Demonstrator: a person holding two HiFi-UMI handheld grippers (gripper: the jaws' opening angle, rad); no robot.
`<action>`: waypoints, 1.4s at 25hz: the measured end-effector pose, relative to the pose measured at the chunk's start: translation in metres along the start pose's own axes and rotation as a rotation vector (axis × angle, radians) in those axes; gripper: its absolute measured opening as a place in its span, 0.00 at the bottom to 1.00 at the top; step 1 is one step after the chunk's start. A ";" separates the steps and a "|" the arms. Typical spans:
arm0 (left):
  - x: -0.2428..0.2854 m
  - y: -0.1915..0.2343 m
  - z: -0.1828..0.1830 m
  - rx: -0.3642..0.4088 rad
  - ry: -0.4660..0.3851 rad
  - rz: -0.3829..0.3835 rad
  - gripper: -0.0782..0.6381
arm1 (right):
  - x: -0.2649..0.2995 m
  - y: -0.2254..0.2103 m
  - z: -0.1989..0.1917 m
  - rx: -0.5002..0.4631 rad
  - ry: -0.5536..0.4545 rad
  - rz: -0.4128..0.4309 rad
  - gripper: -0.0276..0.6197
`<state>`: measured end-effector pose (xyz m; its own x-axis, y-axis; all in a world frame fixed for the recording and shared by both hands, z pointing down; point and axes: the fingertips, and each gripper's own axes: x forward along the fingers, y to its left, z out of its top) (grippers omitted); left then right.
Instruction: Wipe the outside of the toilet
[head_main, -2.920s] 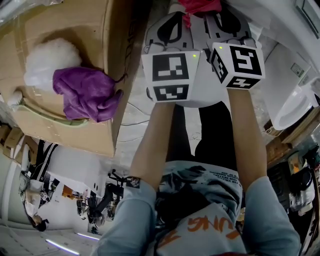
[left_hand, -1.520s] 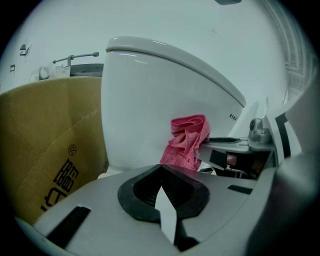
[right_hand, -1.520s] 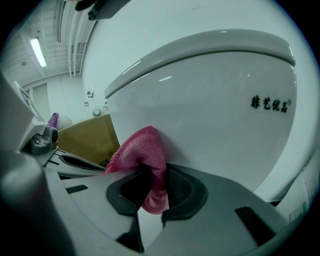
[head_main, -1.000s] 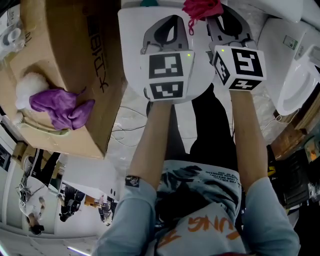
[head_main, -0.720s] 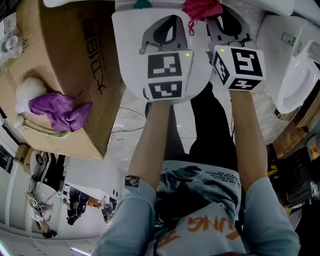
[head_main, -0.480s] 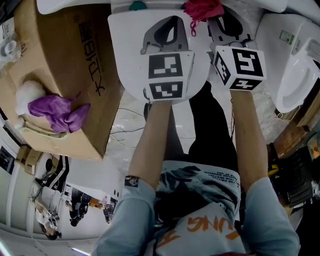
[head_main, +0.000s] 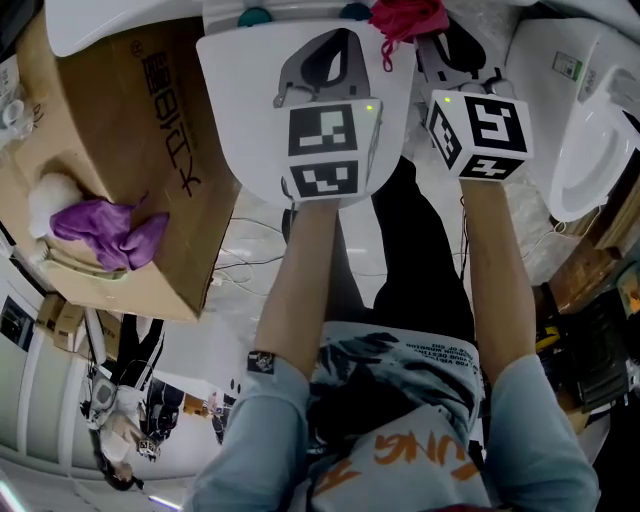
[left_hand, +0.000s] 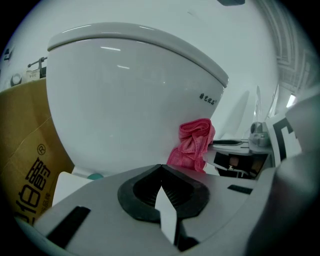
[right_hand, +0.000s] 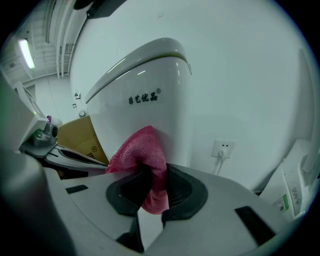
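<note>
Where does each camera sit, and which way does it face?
Head view: on the head, facing steeply down at the toilet; forearms and shirt show.
Left gripper view: on the left gripper, facing the toilet; its shut jaws show.
Right gripper view: on the right gripper, facing the toilet; its jaws clamp the pink cloth.
Shared: all show toilet and cloth.

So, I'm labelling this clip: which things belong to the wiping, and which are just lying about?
In use: toilet, pink cloth, right gripper shut on it.
Lying about: cardboard box, purple cloth, other toilet.
</note>
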<state>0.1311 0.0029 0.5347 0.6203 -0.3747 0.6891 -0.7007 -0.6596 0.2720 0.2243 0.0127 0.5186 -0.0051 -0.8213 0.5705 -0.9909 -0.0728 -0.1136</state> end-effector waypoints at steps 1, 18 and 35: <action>0.002 -0.004 0.000 0.001 0.001 -0.003 0.15 | -0.002 -0.004 -0.001 0.001 0.001 -0.003 0.17; 0.009 -0.020 -0.007 0.004 0.012 0.004 0.15 | -0.023 -0.049 -0.028 0.023 0.043 -0.070 0.17; -0.054 0.087 -0.034 -0.086 0.010 0.096 0.15 | 0.003 0.101 -0.043 -0.100 0.127 0.116 0.17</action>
<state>0.0247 -0.0120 0.5439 0.5455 -0.4265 0.7215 -0.7845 -0.5627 0.2605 0.1185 0.0278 0.5438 -0.1310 -0.7421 0.6574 -0.9910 0.0805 -0.1067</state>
